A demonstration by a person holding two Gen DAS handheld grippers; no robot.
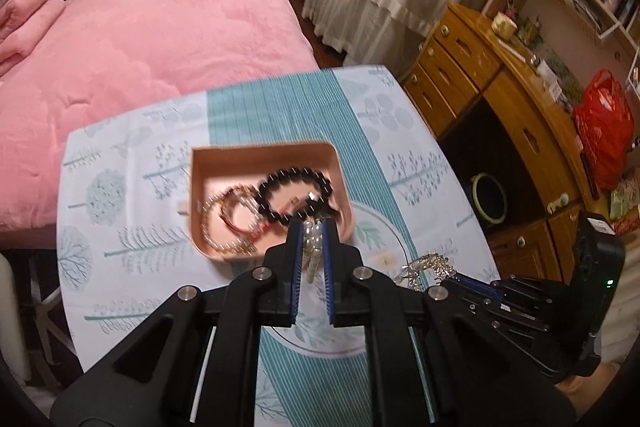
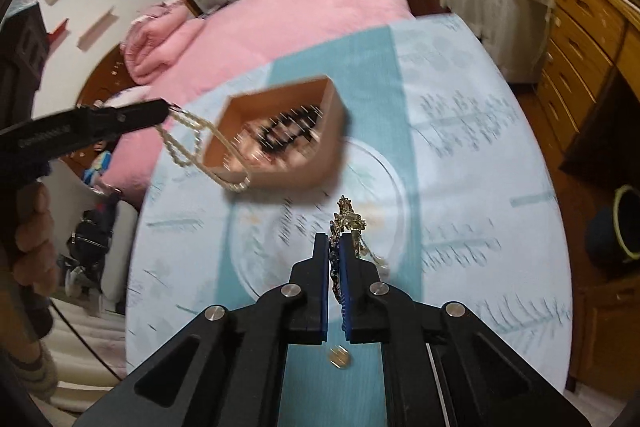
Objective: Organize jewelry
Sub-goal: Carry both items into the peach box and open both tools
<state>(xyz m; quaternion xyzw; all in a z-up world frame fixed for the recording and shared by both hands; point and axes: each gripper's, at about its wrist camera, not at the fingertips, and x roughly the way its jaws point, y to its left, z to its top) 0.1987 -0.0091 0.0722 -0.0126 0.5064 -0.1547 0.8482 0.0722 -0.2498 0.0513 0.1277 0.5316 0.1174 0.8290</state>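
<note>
My table (image 1: 132, 187) is round and it wears a pale cloth with blue-grey tree drawings and a wide teal striped band (image 1: 276, 107) through the middle. On the cloth stands a pink open box (image 1: 264, 151), partly on the band. Near my side of the table a small gold coin-like piece (image 2: 339, 357) lies on the teal band. A thin circle line (image 2: 384, 163) is printed on the cloth beside the box.
</note>
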